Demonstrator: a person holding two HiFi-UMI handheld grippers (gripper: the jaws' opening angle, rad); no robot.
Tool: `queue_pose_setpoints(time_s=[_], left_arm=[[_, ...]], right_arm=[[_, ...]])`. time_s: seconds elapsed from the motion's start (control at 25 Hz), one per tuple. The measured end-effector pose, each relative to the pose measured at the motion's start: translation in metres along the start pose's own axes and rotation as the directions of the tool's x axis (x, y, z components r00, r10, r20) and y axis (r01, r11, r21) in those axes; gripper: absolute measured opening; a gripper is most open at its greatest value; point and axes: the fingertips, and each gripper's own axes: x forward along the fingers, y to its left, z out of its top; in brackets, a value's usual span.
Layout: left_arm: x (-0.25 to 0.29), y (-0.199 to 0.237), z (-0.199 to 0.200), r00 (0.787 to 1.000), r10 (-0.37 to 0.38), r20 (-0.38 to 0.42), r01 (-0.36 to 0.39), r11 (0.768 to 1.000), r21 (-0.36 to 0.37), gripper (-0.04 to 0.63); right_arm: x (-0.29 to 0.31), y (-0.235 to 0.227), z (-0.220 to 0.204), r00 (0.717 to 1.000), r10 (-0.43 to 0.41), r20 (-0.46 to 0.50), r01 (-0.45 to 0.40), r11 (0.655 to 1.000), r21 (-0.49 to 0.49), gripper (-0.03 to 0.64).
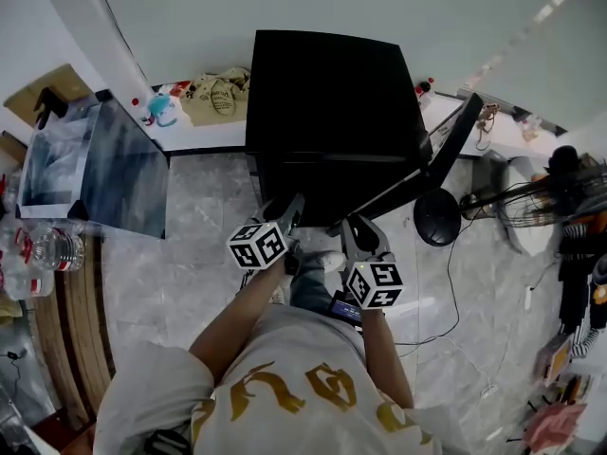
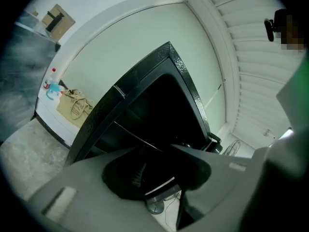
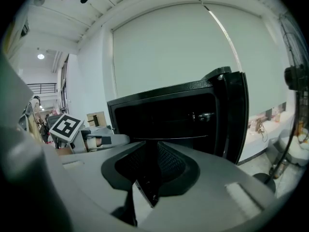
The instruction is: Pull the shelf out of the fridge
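A black mini fridge (image 1: 327,112) stands against the wall with its door (image 1: 446,154) swung open to the right. Its inside is dark. A thin shelf shows as a pale line across it in the left gripper view (image 2: 140,140) and in the right gripper view (image 3: 190,138). Both grippers hover just in front of the opening without touching the fridge. My left gripper (image 1: 292,205) points at the lower left of the opening, jaws together with nothing between them (image 2: 170,151). Beside it, the right gripper (image 1: 353,226) is also shut and empty (image 3: 147,146).
A clear box (image 1: 95,164) and water bottles (image 1: 52,249) stand on the left. A tan bag (image 1: 218,93) lies on the white ledge behind. A round black fan base (image 1: 436,218), a standing fan (image 1: 555,197) and a floor cable (image 1: 450,292) are on the right.
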Motion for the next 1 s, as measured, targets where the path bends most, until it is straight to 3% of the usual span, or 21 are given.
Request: queue_pose_setpoints(time_s=[0.28, 0.6, 0.76, 1.0], left_arm=[[0.025, 0.017, -0.001, 0.996, 0.019, 0.085, 0.000, 0.975, -0.222, 0.127], [0.052, 0.031, -0.002, 0.985, 0.007, 0.170, 0.068, 0.902, -0.427, 0.127], [0.065, 0.042, 0.005, 0.973, 0.021, 0.230, 0.098, 0.866, -0.491, 0.127], [0.076, 0.053, 0.009, 0.960, 0.035, 0.276, 0.122, 0.839, -0.530, 0.130]], right_arm=[[0.017, -0.022, -0.009, 0.999, 0.009, -0.045, -0.009, 1.000, 0.014, 0.097], [0.040, -0.029, -0.022, 0.994, 0.053, -0.099, -0.050, 0.998, 0.030, 0.098], [0.047, -0.033, -0.029, 0.990, 0.065, -0.127, -0.061, 0.997, 0.036, 0.098], [0.053, -0.040, -0.033, 0.987, 0.075, -0.146, -0.068, 0.997, 0.048, 0.099]])
